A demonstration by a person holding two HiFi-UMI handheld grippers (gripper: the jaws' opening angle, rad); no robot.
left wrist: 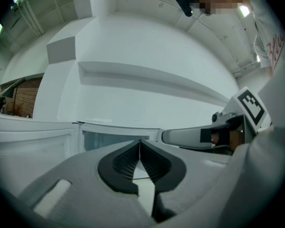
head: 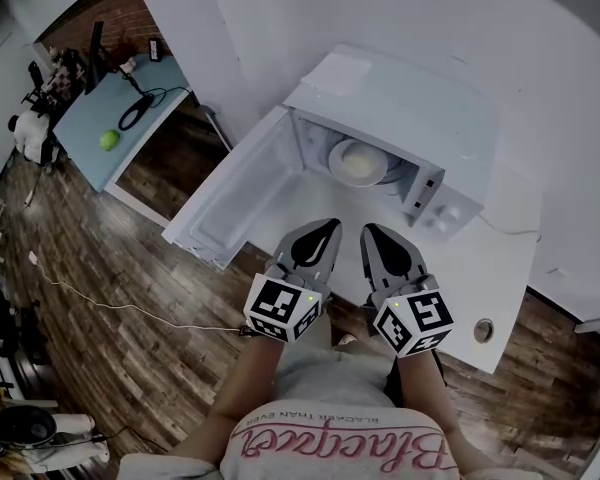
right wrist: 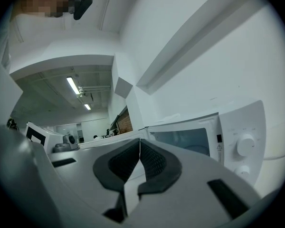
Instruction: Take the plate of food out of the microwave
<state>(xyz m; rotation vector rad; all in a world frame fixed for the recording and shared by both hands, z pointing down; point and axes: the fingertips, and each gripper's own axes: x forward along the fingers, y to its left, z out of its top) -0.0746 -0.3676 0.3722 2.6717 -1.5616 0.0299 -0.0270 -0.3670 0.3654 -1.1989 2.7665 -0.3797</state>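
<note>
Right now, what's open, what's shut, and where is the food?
microwave door: swung wide open
plate of food: inside the microwave, nothing touching it
left gripper: shut, empty, in front of the opening
right gripper: shut, empty, beside the left gripper

The microwave (head: pixel 405 93) cavity gapes clear ahead; its swung-out door (head: pixel 235 193) flanks the left.
</note>
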